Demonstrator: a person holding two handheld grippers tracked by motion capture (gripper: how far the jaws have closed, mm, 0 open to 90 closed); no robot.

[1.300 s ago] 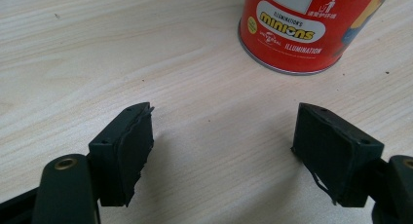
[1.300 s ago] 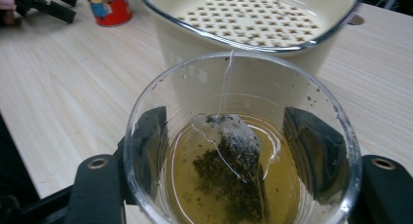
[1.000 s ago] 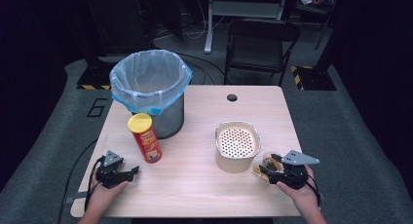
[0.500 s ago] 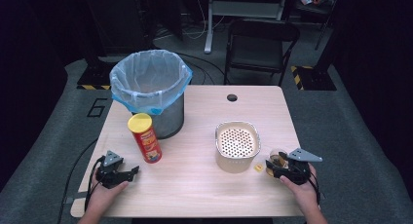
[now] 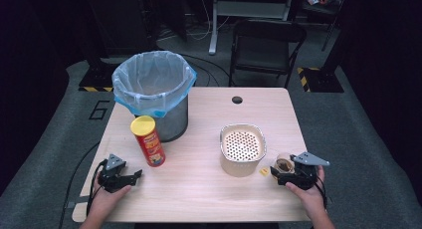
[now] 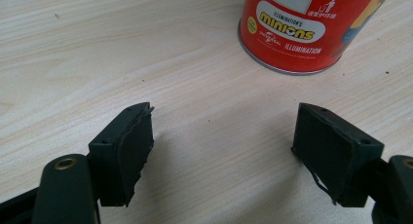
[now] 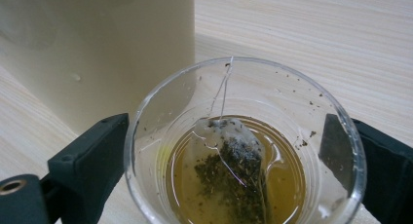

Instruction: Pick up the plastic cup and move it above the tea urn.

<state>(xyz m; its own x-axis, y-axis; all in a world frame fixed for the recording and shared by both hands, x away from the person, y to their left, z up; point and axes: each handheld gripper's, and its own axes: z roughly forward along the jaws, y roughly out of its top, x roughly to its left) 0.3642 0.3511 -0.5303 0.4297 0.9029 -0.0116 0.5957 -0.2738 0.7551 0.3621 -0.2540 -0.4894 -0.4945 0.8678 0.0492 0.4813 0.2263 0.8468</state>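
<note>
The left gripper [image 5: 130, 176] rests near the table's [image 5: 199, 199] front left corner, held in the person's left hand [image 5: 107, 196]. Its jaws stand wide apart with only bare wood between them, as the left gripper view shows. Just beyond it stands a red crisp can [image 5: 148, 141] with a yellow lid, upright, its base close ahead of the jaws in the left gripper view [image 6: 297, 29]. Behind the can, toward the back left of the table, is a grey waste bin [image 5: 154, 92] lined with a pale blue bag.

Right of the middle sits a cream strainer pot [image 5: 242, 149] with a perforated insert. A small yellow tag [image 5: 263, 172] lies on the wood just beside its right front corner.

Near the front right edge, the right gripper [image 5: 276, 172] is held in the person's right hand [image 5: 307, 191], and its jaws have just been opening. A clear plastic cup [image 7: 243, 146] stands between them, holding amber tea and a soaked teabag [image 7: 234, 160] whose string climbs the cup wall. One jaw stands at each side of the cup at the rim; whether the pads touch the wall I cannot tell. The cup stands just beside the strainer pot.
</note>
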